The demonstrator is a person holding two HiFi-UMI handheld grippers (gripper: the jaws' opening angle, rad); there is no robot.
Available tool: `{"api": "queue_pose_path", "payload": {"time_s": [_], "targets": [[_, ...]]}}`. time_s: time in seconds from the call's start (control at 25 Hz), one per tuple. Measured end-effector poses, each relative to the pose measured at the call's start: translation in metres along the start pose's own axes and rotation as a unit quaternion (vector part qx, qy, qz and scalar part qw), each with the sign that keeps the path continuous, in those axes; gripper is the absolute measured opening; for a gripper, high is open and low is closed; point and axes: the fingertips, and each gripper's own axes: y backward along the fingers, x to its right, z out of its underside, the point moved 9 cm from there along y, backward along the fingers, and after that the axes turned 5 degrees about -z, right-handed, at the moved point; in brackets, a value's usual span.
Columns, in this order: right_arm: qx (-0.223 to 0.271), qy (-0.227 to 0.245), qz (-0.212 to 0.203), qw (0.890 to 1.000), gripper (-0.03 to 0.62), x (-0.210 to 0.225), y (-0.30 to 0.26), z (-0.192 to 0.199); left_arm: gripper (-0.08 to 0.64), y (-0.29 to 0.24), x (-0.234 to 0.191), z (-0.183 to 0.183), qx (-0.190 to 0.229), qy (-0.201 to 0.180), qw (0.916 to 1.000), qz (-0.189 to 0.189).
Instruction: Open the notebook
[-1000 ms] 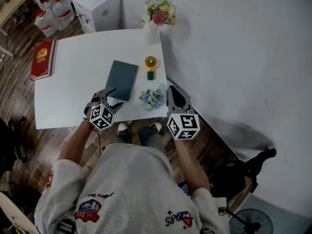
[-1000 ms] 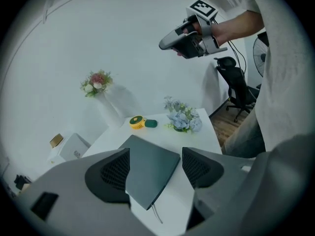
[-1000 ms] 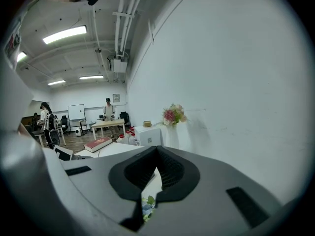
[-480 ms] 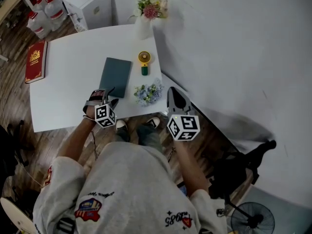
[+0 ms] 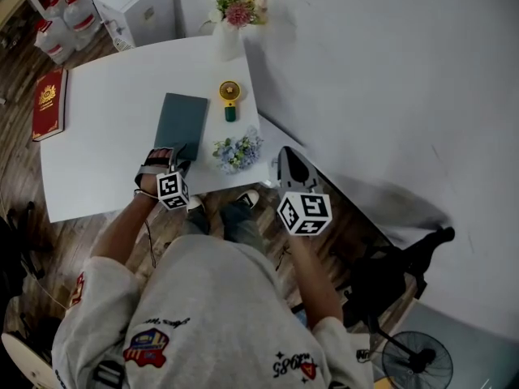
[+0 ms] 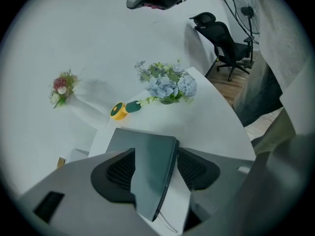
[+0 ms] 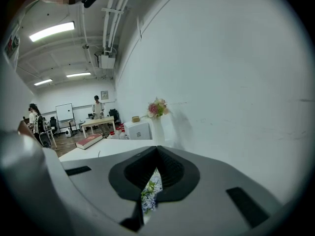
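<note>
The dark green notebook (image 5: 180, 125) lies closed on the white table (image 5: 97, 152). My left gripper (image 5: 175, 157) points down at the notebook's near end. In the left gripper view the notebook (image 6: 147, 166) lies between the jaws of the left gripper (image 6: 156, 154), with its page edge to the right. The jaws have just been closing; bare table still shows between the page edge and the right pad (image 6: 199, 168), so the gripper is open. My right gripper (image 5: 290, 162) hangs off the table's right side, shut and empty, and in its own view the right gripper (image 7: 157, 150) faces the blue flowers (image 7: 150, 193).
A bunch of blue flowers (image 5: 238, 150) lies just right of the notebook. Beyond it is a small yellow and green fan (image 5: 229, 97), with a vase of flowers (image 5: 235, 6) at the far edge. A red book (image 5: 49, 102) lies at the table's far left. A white cabinet (image 5: 138, 6) stands behind.
My left gripper has sunk and rolled onto the notebook's near end, and its jaws have narrowed around it. The right gripper has drifted slightly beside the table.
</note>
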Motion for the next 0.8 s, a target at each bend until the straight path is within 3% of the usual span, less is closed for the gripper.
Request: {"api": "queue_pose_path", "payload": {"time_s": [0.36,0.8], "targets": [[-0.001,-0.006,0.010,1.000,-0.008,0.009,0.006,0.001,0.224,-0.003,0.004,-0.011,0.012,-0.087,0.9961,0.004],[0.004,-0.024,0.016,1.000,-0.008,0.015,0.005,-0.001,0.182,-0.006,0.006,-0.010,0.021,-0.124,0.9921,0.003]]}}
